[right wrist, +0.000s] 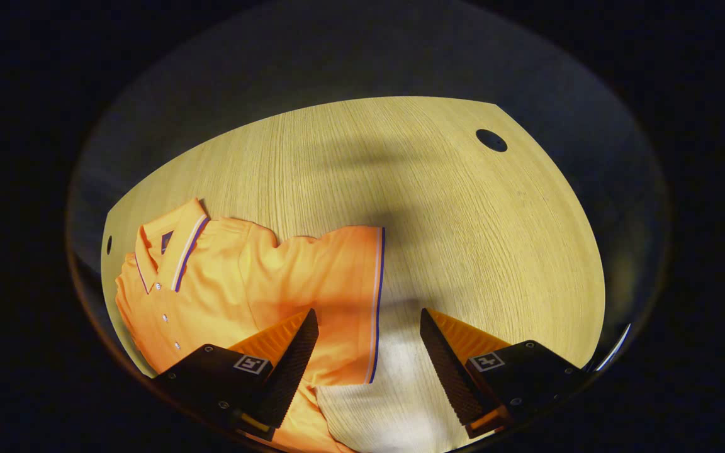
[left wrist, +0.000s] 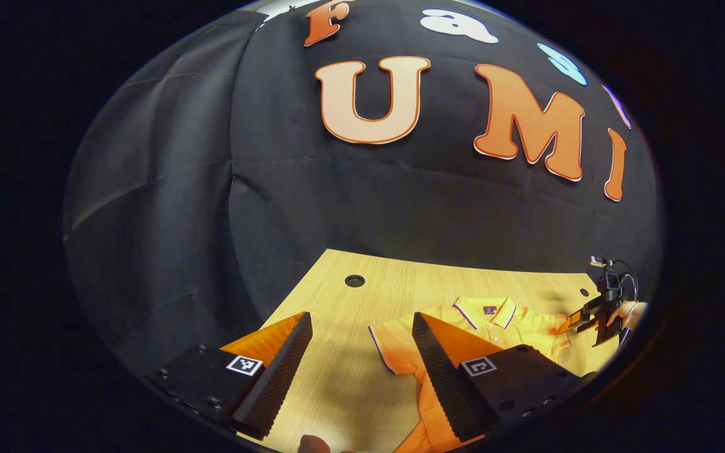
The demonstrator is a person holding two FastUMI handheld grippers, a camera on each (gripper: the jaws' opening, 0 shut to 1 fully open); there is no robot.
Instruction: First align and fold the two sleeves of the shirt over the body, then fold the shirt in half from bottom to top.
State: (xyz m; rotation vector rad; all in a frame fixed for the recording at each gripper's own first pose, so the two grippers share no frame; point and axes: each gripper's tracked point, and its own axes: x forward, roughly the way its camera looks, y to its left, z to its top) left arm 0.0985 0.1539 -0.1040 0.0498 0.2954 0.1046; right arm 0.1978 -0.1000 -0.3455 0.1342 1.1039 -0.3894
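Your right tongs [right wrist: 369, 346] stand apart, straddling the striped hem of the shirt's right sleeve [right wrist: 337, 289], placed to pinch that edge and carry it over the body. Your left tongs [left wrist: 359, 368] gape too, one finger over the shirt's [left wrist: 463, 327] other sleeve. The shirt lies flat, face up on the bench [right wrist: 463, 239], collar [right wrist: 174, 245] pointing away from you

Recording booth: black cloth wall [left wrist: 167, 207] draped behind a light wood-grain desk [right wrist: 463, 251] with round cable holes [left wrist: 354, 281] near its far edge.
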